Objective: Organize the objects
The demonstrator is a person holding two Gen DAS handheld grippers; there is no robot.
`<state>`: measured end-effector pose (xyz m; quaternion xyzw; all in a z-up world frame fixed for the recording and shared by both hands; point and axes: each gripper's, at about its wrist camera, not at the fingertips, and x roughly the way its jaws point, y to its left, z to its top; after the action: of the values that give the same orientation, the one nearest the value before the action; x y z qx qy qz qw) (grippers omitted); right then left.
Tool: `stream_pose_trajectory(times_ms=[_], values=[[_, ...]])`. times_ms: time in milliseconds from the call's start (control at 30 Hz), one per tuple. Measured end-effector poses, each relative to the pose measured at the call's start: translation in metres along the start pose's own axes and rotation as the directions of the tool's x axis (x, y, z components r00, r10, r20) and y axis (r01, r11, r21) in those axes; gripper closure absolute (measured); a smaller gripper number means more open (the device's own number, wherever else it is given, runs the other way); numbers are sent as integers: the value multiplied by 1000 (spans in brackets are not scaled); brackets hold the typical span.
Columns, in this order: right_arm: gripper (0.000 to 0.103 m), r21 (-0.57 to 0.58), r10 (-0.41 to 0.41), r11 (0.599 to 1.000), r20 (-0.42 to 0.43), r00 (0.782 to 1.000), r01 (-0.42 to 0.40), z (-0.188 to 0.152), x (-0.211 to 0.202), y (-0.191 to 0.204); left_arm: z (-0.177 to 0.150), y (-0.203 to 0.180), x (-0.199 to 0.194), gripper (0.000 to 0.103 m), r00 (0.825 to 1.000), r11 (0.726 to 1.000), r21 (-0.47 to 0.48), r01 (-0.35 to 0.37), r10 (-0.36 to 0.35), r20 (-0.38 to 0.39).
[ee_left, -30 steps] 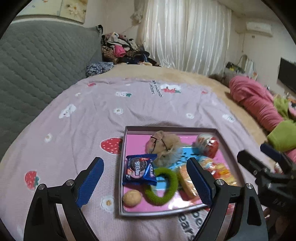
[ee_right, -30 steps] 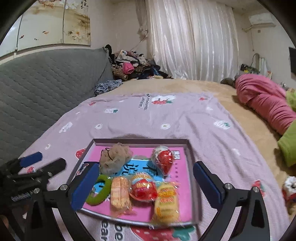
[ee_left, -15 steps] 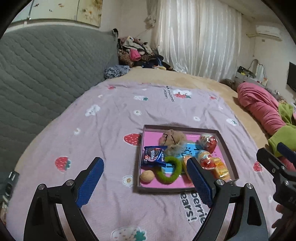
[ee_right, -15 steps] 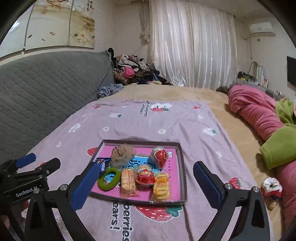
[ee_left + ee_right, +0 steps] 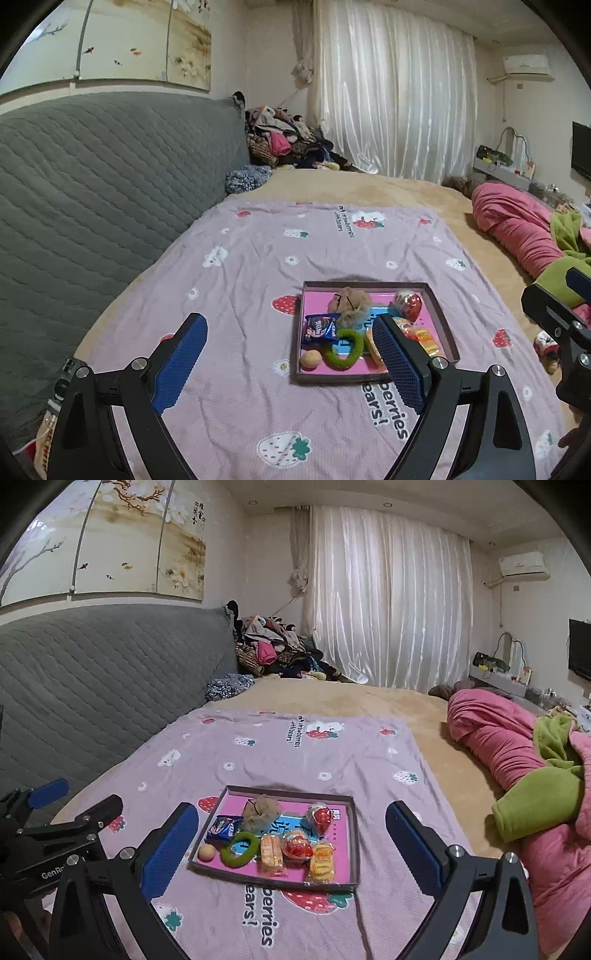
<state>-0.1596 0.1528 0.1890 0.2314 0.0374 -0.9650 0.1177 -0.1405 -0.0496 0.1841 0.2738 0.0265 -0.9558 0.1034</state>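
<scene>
Lilac strawberry-print blanket [image 5: 332, 753] spread over bed | shallow tray [image 5: 355, 849] resting on it, filled with snacks and a green ring [image 5: 239, 849] | left gripper [image 5: 291, 363], right gripper [image 5: 291, 843]: raised, angled downward, jaws wide, empty.

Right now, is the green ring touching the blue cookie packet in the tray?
Cannot tell. In the right wrist view the green ring lies right by the packet, but no clear gap or contact shows.
</scene>
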Motion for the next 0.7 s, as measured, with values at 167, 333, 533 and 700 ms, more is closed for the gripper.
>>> stream_pose_trajectory(times_ms=[167,333,533,700], values=[[1,-10,8,1000,10,1000,-8,-5,-23,3,-9,2,-23,11,1000,1000,7,7,-7,4],[1,-13,10,1000,23,1000,-10,-17,-45,4,-26,1,-43,11,1000,999,28,19,-19,11],[1,-9,23,1000,6,1000,-23,-34,-56,1,-46,0,-56,11,999,999,40,32,-32,-4],[1,-10,27,1000,10,1000,-27,-51,-65,-2,-64,-2,-60,11,999,998,38,42,-42,-2]])
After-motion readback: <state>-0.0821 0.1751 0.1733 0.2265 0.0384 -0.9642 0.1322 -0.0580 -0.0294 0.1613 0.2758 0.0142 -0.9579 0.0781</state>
